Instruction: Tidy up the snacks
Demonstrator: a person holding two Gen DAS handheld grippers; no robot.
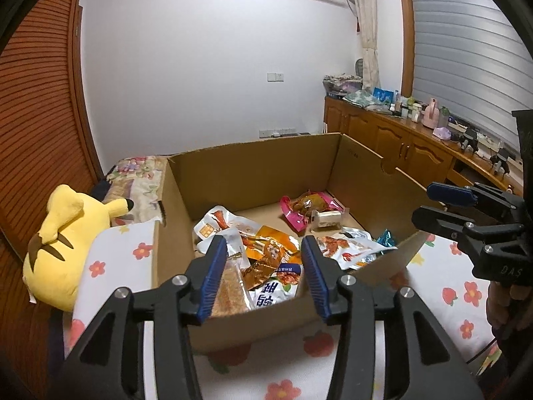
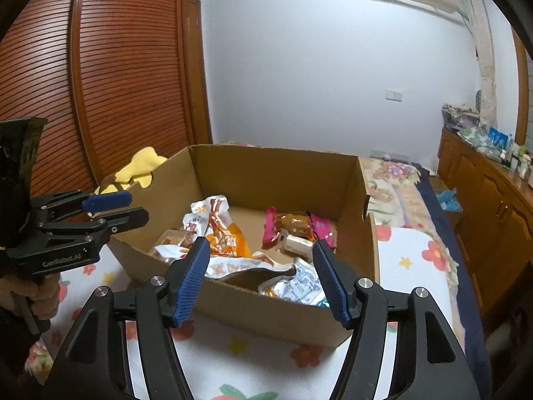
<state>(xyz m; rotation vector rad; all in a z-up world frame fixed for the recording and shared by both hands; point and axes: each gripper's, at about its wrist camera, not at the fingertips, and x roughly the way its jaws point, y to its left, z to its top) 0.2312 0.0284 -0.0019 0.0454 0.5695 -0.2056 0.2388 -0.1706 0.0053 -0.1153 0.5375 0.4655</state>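
An open cardboard box (image 1: 253, 173) (image 2: 276, 176) stands on a flower-print bedsheet (image 1: 283, 366). Several snack packets lie loose on its floor: a pink one (image 1: 299, 208) (image 2: 293, 223), an orange one (image 1: 269, 246) (image 2: 226, 236), a small beige one (image 1: 328, 220) (image 2: 296, 243) and white printed ones. My left gripper (image 1: 264, 243) (image 2: 136, 206) hovers over the box's near left rim, open, with nothing pressed between its blue pads; a brown packet (image 1: 230, 286) lies just below its left pad. My right gripper (image 2: 261, 245) (image 1: 423, 205) is open above the near right rim, holding nothing.
A yellow plush toy (image 1: 63, 243) (image 2: 140, 166) lies left of the box. Slatted wooden wardrobe doors (image 2: 116, 83) rise behind it. A wooden cabinet (image 1: 399, 140) cluttered with bottles and small items runs along the right. A person's hand grips each gripper handle.
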